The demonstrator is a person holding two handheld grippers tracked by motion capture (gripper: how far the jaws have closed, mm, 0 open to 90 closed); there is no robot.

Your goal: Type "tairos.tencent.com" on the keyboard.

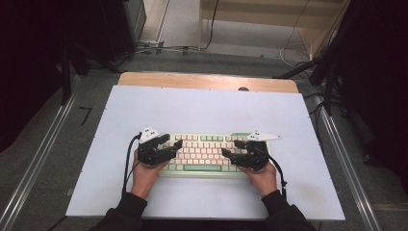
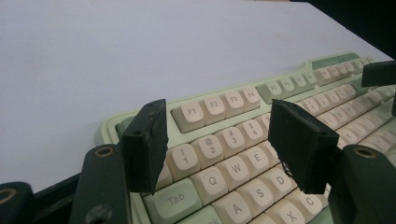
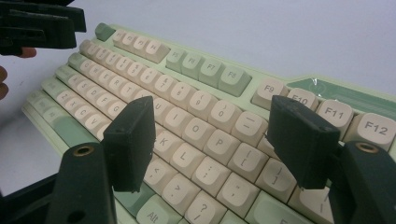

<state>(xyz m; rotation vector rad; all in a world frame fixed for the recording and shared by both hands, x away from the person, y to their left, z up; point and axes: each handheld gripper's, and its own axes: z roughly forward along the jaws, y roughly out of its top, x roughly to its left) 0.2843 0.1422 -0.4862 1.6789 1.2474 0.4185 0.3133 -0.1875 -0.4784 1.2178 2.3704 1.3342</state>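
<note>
A pale green keyboard (image 1: 204,154) with cream keys lies on the white table (image 1: 207,110), near its front edge. My left gripper (image 1: 177,147) hovers over the keyboard's left end, open, its jaws pointing right. In the left gripper view, that gripper (image 2: 224,149) straddles the number and QWE keys of the keyboard (image 2: 224,135) with nothing between the jaws. My right gripper (image 1: 230,148) is over the keyboard's right half, open, jaws pointing left. Seen in the right gripper view, it (image 3: 215,140) spans the keys around O, P and L on the keyboard (image 3: 187,88).
The white table top sits on a wooden desk (image 1: 207,81) whose far edge shows behind it. Dark stands and cables (image 1: 298,45) lie on the floor beyond. Metal rails (image 1: 43,149) run along both sides of the table.
</note>
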